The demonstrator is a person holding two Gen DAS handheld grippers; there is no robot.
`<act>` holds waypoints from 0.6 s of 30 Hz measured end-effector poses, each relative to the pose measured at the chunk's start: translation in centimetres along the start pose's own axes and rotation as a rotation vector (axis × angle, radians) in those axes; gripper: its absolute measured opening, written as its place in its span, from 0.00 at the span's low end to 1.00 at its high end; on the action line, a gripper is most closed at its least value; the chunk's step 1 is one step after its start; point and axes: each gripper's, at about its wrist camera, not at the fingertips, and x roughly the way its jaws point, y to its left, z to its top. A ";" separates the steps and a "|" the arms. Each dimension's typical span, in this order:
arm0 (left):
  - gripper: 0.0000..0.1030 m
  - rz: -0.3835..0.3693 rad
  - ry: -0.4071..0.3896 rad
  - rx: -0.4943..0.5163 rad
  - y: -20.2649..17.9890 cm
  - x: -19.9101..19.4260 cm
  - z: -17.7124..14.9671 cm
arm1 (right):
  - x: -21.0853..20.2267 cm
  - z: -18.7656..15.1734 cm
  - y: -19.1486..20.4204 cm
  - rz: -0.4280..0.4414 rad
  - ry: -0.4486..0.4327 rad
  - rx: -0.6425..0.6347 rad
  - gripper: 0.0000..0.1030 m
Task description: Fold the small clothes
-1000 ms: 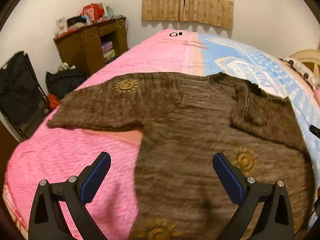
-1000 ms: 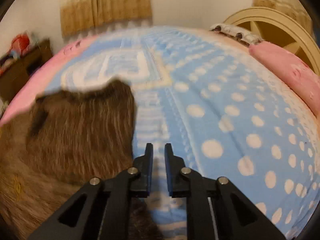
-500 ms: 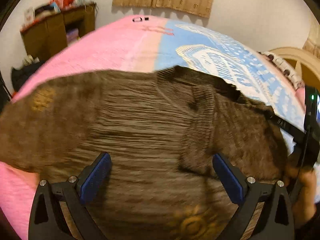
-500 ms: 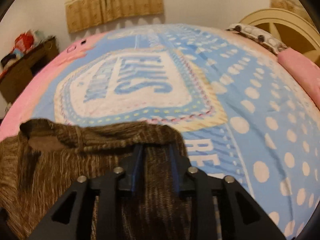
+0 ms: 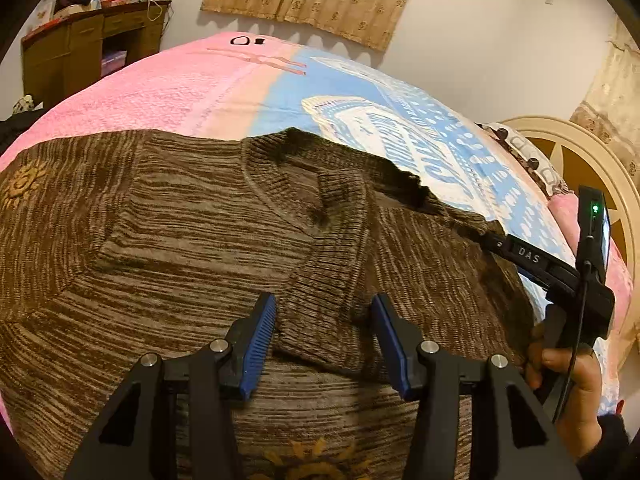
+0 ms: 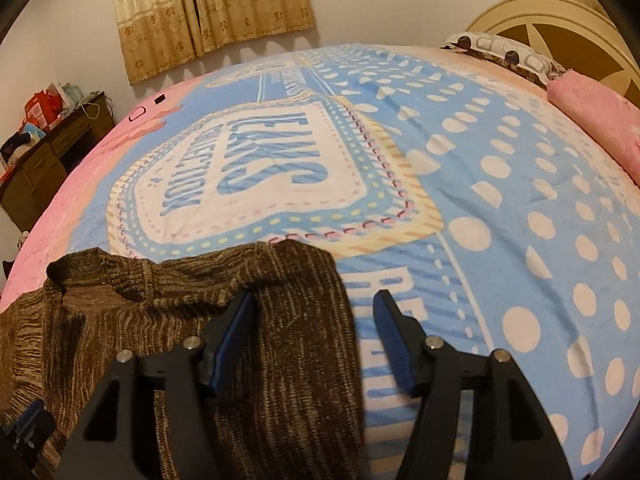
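Observation:
A brown striped knit sweater (image 5: 168, 248) with yellow sun motifs lies flat on the bed blanket (image 5: 168, 92). One sleeve is folded across its chest. The sleeve's ribbed cuff (image 5: 324, 312) lies between the blue pads of my left gripper (image 5: 324, 344), whose jaws are closing; no pad visibly presses it. My right gripper (image 6: 316, 320) hovers at the sweater's folded shoulder edge (image 6: 304, 280), its jaws opening. Its left finger is over the knit, its right finger over the blanket, and nothing is pinched. In the left wrist view a finger of it (image 5: 524, 258) rests at that edge, with a hand (image 5: 572, 384) holding it.
The blanket is pink on the left and blue with white dots (image 6: 520, 200) on the right. A wooden dresser (image 5: 92, 52) with clutter stands past the bed's far left. A cream headboard (image 5: 580, 152) and pink pillow (image 6: 600, 120) are at the right.
My left gripper swung right from the spread sleeve side to the folded cuff, and its jaws narrowed. My right gripper moved from the blanket onto the shoulder fold and went from shut to spread.

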 end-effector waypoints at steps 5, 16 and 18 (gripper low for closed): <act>0.07 0.006 0.002 -0.025 0.2 -0.8 -0.5 | -0.5 -0.2 -0.2 0.007 -0.006 0.010 0.62; 0.11 0.202 -0.028 -0.003 0.8 -1.7 -2.0 | -0.5 -0.4 -0.6 0.019 -0.010 0.018 0.62; 0.12 0.233 -0.034 0.011 0.6 -2.3 -1.9 | -0.5 -0.4 -0.6 0.017 -0.011 0.018 0.62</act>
